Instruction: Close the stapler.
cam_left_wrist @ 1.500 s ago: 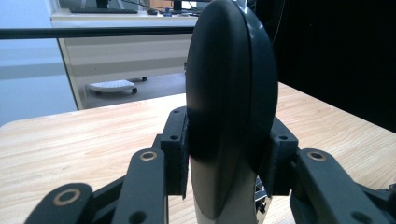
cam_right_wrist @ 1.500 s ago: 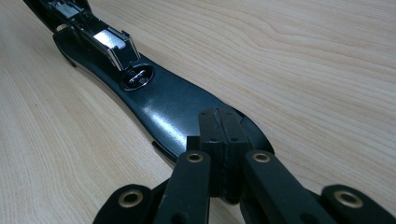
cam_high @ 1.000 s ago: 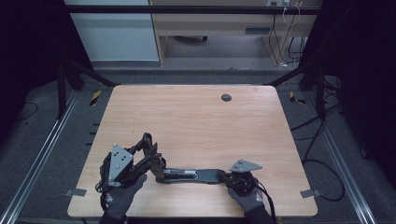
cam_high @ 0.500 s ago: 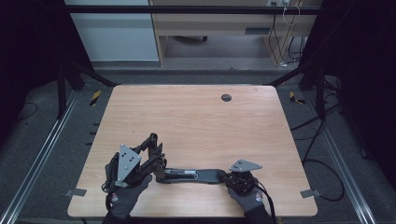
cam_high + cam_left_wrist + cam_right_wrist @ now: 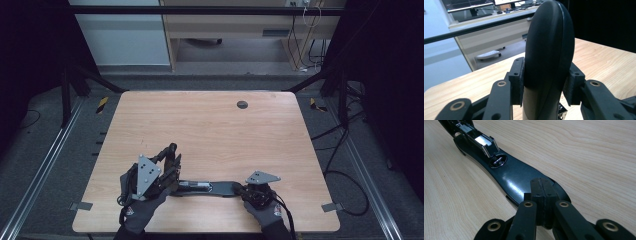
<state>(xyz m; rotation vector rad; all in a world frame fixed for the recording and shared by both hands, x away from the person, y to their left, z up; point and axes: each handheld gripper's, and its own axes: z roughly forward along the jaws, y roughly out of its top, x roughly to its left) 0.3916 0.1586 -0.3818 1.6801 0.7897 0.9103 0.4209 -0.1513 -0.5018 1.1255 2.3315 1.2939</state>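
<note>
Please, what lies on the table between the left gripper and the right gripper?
In the high view, a black stapler, opened out flat, spans the stretch between the left gripper and the right gripper.

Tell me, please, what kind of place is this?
Probably a lab or recording workspace: a light wooden table stands inside a dark metal frame, loose black cables lie on the grey floor, and computer monitors sit on a desk behind.

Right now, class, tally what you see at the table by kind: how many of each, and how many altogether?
Stapler: 1
Grippers: 2, the left gripper, whose fingers have just been opening with the stapler's raised cover between them, and the right gripper, fingers together on the base
Gloved hands: 2, the left hand and the right hand
Total: 5
</note>
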